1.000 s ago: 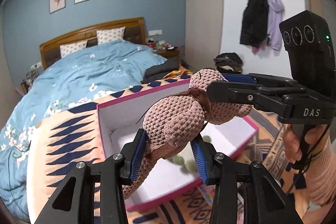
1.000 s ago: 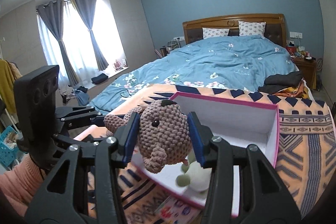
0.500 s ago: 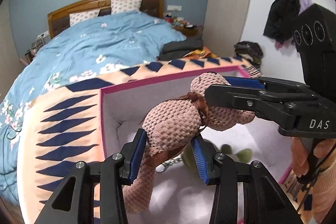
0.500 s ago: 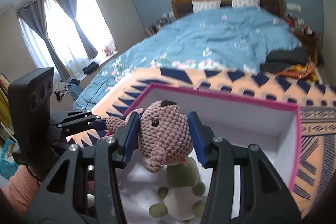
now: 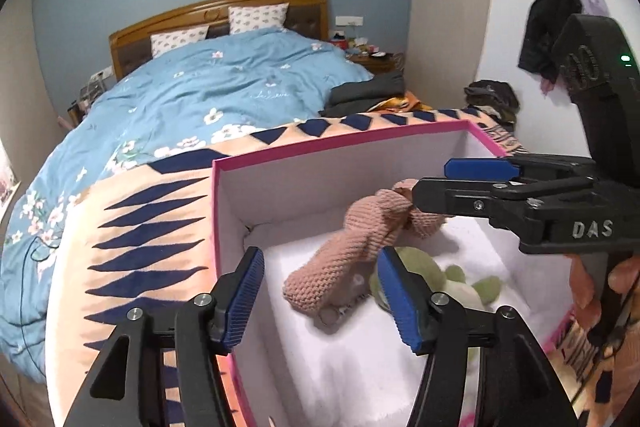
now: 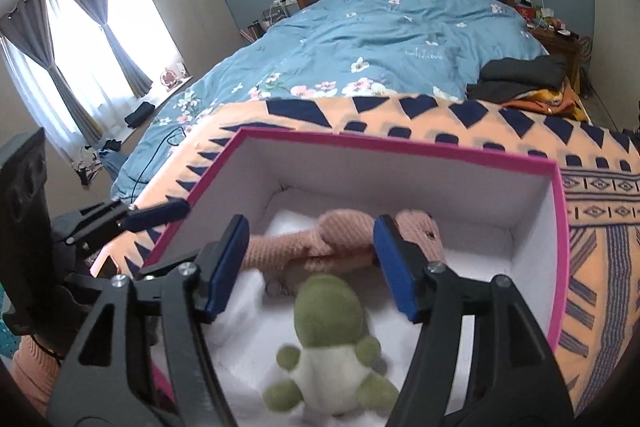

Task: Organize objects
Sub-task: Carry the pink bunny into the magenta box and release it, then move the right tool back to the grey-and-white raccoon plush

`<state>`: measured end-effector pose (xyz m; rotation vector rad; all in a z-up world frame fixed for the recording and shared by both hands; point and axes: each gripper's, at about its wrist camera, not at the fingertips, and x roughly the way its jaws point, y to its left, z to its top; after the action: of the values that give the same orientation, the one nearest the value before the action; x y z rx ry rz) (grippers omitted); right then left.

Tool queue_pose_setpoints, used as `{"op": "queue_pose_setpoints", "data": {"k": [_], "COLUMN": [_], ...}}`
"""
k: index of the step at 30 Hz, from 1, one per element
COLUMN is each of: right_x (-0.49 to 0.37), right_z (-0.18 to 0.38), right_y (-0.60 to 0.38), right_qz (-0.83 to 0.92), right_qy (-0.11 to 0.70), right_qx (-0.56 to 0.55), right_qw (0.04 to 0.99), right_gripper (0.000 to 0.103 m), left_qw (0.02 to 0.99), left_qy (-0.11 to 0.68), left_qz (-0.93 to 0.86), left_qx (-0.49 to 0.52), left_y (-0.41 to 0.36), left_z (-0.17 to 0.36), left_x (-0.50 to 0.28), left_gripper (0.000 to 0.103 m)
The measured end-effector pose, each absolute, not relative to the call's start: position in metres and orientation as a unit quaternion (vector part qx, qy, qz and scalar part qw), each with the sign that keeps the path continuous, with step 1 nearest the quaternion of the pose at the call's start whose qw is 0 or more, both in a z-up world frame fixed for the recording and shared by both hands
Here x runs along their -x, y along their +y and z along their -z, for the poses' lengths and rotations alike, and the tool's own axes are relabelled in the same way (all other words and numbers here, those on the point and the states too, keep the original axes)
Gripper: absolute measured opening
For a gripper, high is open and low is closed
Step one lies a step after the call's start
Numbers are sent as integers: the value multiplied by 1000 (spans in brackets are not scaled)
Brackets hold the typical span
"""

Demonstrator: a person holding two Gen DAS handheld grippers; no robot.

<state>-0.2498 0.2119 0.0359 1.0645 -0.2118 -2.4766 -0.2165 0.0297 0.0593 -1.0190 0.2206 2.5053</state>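
Two plush toys are lying in one pink-rimmed box with white walls: a knitted, dusty-pink toy stretched across the far part of the floor, and a green-and-white toy sitting nearer. The box is resting on an orange blanket with navy triangles, spread over the near end of a blue floral bed. Both the left gripper and the right gripper are hovering above the box with jaws spread wide, gripping nothing, the pink toy lying beyond their blue pads.
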Motion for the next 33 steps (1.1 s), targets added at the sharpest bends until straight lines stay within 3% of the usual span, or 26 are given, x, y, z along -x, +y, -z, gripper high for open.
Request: {"op": "queue_pose_setpoints", "data": {"k": [6, 19, 23, 27, 33], "right_x": [233, 265, 267, 253, 211], "right_z": [-28, 32, 49, 49, 17], "right_y": [210, 158, 144, 128, 102], "right_qz": [883, 784, 753, 748, 770], "right_qy": [-31, 106, 165, 237, 291], "right_qx": [-412, -579, -608, -585, -474], "right_qw": [223, 199, 191, 205, 313], "right_gripper": [66, 65, 53, 47, 51], "left_qw": [233, 216, 211, 213, 228], "left_qy": [92, 155, 140, 111, 66], "left_qz": [-901, -899, -903, -910, -919], "left_qx": [355, 347, 346, 339, 314], "left_y": [32, 33, 19, 0, -30], "left_z": [-62, -48, -50, -56, -72], "left_x": [194, 170, 168, 162, 149], "left_gripper": [67, 67, 67, 67, 71]}}
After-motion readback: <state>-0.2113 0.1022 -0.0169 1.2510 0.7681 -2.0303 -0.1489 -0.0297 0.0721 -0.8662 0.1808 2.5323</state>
